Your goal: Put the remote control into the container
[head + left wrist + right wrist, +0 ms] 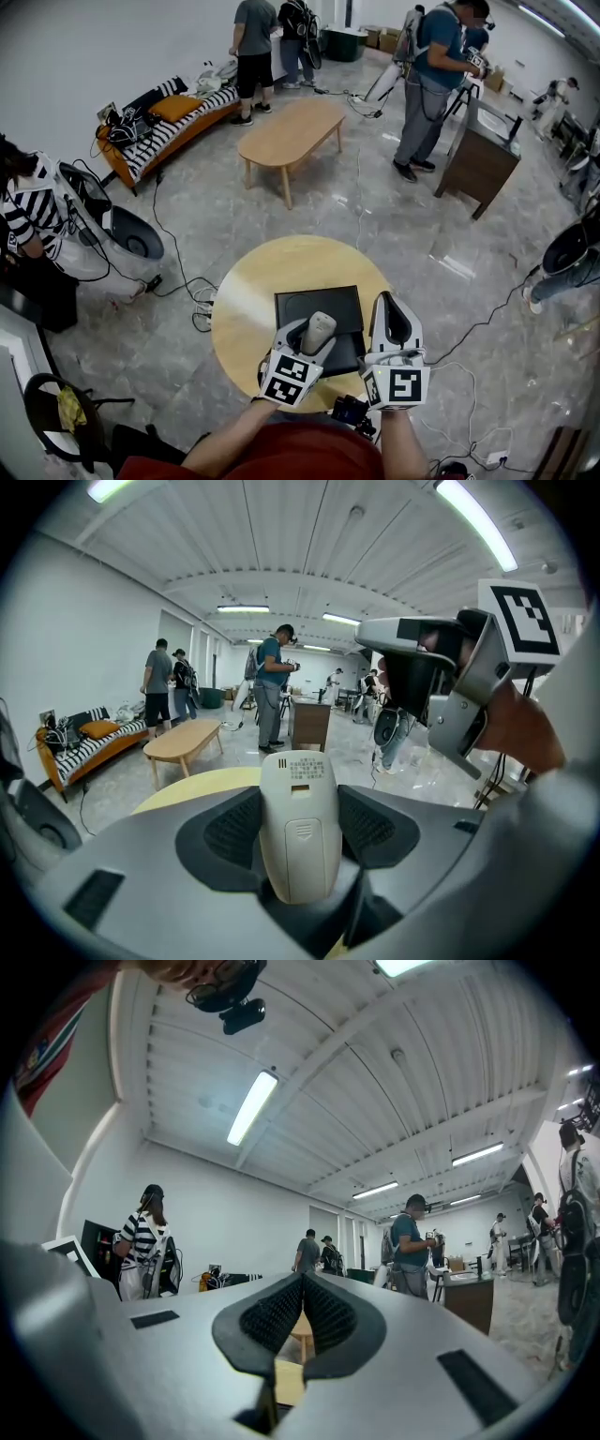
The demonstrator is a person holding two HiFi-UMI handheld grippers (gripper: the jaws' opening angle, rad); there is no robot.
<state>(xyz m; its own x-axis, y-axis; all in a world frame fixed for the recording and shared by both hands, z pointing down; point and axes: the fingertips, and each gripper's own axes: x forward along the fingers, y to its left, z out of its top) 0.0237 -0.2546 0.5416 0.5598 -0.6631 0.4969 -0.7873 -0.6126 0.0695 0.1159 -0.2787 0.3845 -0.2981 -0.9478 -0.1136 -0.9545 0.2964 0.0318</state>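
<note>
A cream-white remote control sits clamped between the jaws of my left gripper, its back side with the battery cover facing the camera. It hangs over the near part of the black rectangular container, which lies on a round wooden table. My right gripper is held up at the container's right edge, tilted upward, jaws shut with nothing between them. In the left gripper view the right gripper shows at upper right.
Cables trail on the grey tiled floor around the table. An oblong wooden coffee table, a striped sofa and a dark cabinet stand farther off, with several people beyond. A person in stripes sits at the far left.
</note>
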